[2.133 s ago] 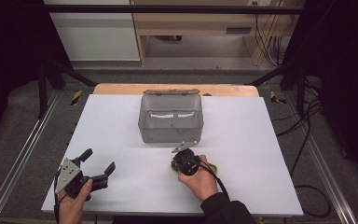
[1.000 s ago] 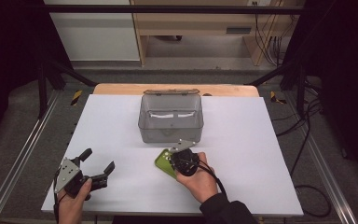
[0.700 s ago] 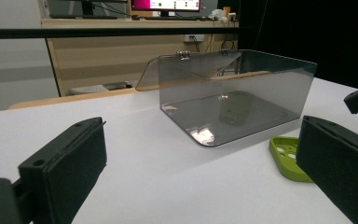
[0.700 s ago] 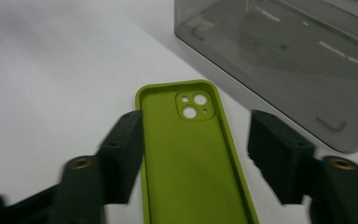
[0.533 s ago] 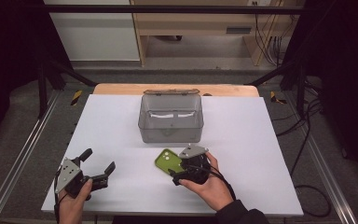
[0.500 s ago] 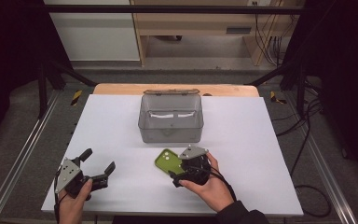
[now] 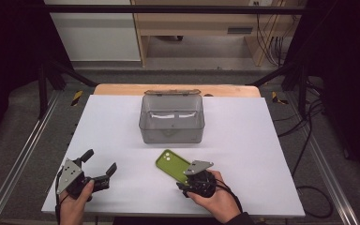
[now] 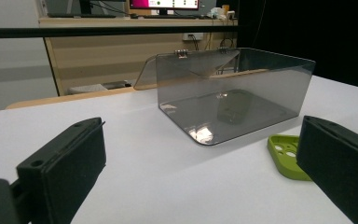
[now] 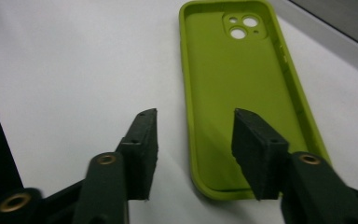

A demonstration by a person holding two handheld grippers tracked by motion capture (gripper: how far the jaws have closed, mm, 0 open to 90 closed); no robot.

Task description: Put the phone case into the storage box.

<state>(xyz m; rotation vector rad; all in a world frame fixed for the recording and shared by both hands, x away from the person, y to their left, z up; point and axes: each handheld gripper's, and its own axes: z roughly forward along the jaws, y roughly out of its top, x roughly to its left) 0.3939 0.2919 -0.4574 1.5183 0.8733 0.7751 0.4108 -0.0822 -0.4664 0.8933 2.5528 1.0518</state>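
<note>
Backing off one green phone case [image 9: 242, 102], the right gripper [image 9: 193, 140] is sitting apart; left gripper [image 7: 96, 164] is gaping beside one clear box [image 7: 171, 119].

So my right claw [image 9: 193, 135] sits at the near end of the phone case [image 9: 242, 93], which lies flat on the surface [image 7: 262, 136]. The bin [image 7: 171, 119] is behind it, and my left claw [image 7: 98, 165] is well off to the left.
</note>
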